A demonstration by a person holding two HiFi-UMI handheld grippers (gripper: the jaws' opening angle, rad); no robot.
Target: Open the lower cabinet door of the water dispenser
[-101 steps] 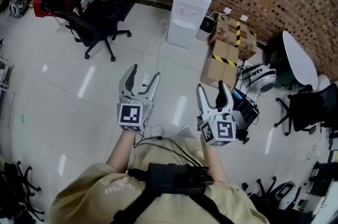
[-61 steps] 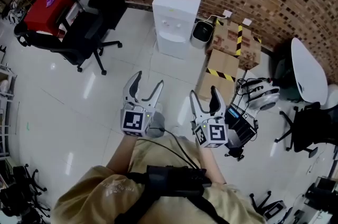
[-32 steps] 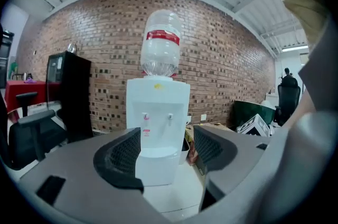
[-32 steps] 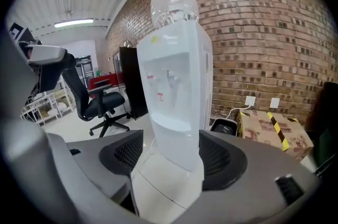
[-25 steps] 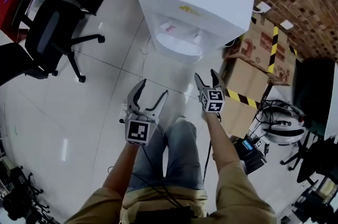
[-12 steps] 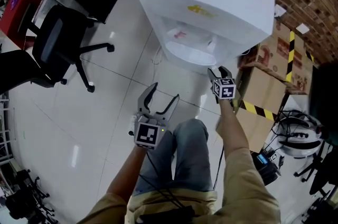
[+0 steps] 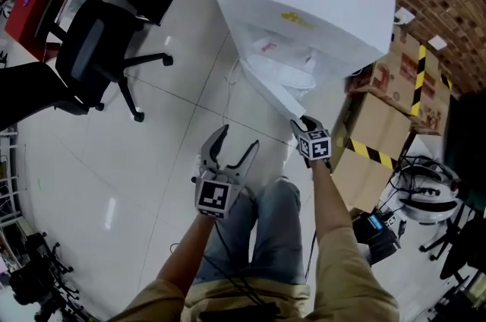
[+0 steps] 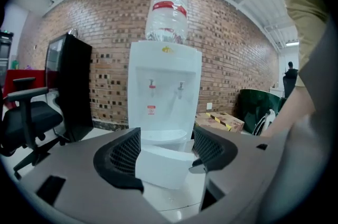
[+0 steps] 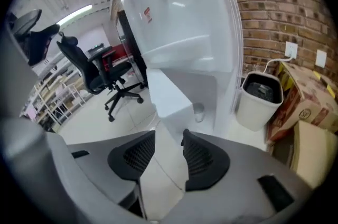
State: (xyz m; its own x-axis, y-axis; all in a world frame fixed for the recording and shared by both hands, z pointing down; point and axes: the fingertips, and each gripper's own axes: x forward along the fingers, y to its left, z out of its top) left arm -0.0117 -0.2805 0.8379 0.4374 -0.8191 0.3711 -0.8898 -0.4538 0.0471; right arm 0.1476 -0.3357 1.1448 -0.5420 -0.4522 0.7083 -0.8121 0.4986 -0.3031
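The white water dispenser with a bottle on top stands against the brick wall. Its lower cabinet door is swung partly out toward me. My right gripper is at the door's free edge; in the right gripper view its jaws are closing with the door between the pads. A small cup shows inside the cabinet. My left gripper hangs open over the floor, left of the door and apart from it. In the left gripper view the door sticks out below the drip tray, seen between the open jaws.
A black office chair stands to the left on the tiled floor. Cardboard boxes with striped tape sit right of the dispenser, with a small white bin beside them. My legs are below the grippers.
The right gripper has dropped from the drip tray's height to the lower door, and its jaws have narrowed. The door now stands out from the cabinet. The left gripper has barely shifted.
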